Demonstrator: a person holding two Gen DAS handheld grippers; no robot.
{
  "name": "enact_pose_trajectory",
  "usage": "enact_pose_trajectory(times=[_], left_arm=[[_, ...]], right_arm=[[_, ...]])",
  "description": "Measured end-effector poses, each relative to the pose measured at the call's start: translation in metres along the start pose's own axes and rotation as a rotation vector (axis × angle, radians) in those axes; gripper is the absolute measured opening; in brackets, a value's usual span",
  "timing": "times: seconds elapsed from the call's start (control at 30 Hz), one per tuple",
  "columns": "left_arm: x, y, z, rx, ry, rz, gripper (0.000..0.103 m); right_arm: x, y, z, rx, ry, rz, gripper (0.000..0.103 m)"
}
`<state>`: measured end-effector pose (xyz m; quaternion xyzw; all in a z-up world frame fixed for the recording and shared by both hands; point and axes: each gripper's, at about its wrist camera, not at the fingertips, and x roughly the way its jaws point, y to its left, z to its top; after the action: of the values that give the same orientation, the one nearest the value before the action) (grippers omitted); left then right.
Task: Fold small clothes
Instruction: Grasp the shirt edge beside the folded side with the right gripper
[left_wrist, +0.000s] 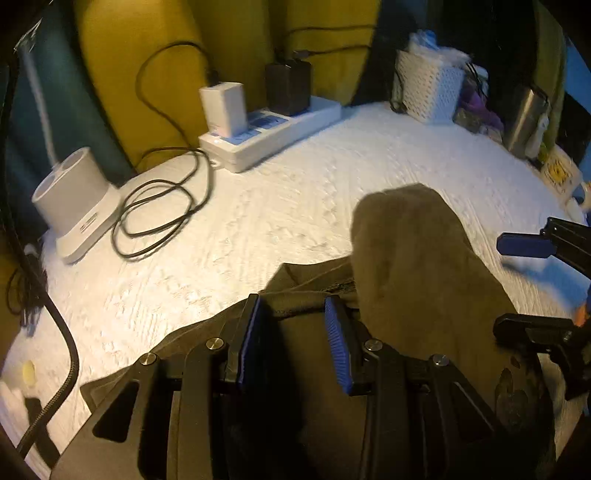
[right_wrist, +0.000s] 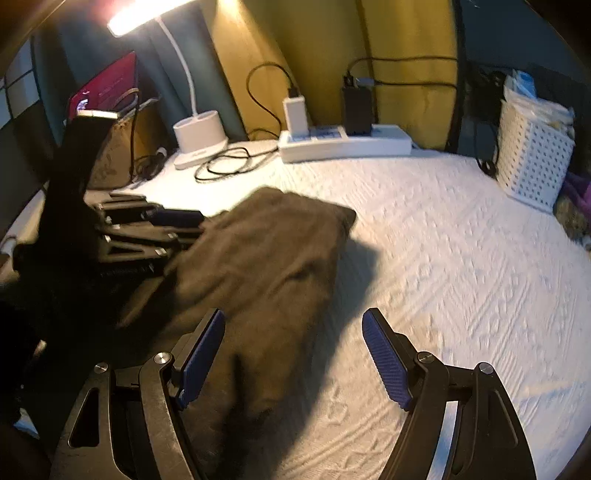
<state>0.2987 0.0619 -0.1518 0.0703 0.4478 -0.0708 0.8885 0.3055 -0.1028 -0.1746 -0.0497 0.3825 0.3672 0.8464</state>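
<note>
At the far left my lamp base (left_wrist: 72, 201) stands beside a coiled black cable (left_wrist: 159, 210), with the power strip (left_wrist: 269, 134) farther back. My left gripper (left_wrist: 295, 345) has its fingers partly closed, olive garment (left_wrist: 413, 266) cloth between them; whether they pinch it I cannot tell. The garment lies near, mid-surface (left_wrist: 258, 229). My right gripper (right_wrist: 293, 360) holds its fingers wide apart over the garment's right edge. A white basket (right_wrist: 532, 162) sits far right.

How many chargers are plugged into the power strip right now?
2. A white charger sits at the left end of the power strip, and a black charger stands just right of it. Each has a cable running off.
</note>
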Motion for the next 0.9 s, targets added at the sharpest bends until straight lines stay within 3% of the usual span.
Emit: enact_pose_trajectory(times=[0.1, 0.2, 0.33, 0.43, 0.5, 0.63, 0.9], left_arm=[[-0.004, 0.015, -0.006, -0.067, -0.025, 0.061, 0.035], [-0.013, 0.037, -0.012, -0.151, -0.020, 0.030, 0.035], [-0.038, 0.051, -0.026, -0.168, -0.056, 0.019, 0.035], [-0.048, 0.061, -0.037, -0.188, -0.061, 0.017, 0.035], [-0.052, 0.066, -0.045, -0.198, -0.059, 0.013, 0.035], [-0.052, 0.063, -0.051, -0.194, -0.049, 0.000, 0.035], [-0.041, 0.018, -0.032, -0.034, 0.004, -0.063, 0.035]], right_arm=[[0.002, 0.012, 0.009, -0.043, -0.014, 0.003, 0.078], [0.013, 0.024, 0.020, -0.063, 0.002, 0.006, 0.078], [0.032, 0.046, 0.035, -0.093, 0.026, 0.049, 0.078], [0.053, 0.064, 0.042, -0.112, 0.070, 0.060, 0.056], [0.069, 0.070, 0.043, -0.130, 0.101, 0.042, 0.047], [0.069, 0.067, 0.041, -0.147, 0.099, -0.008, 0.009], [0.023, 0.038, 0.018, -0.080, 0.043, -0.031, 0.003]])
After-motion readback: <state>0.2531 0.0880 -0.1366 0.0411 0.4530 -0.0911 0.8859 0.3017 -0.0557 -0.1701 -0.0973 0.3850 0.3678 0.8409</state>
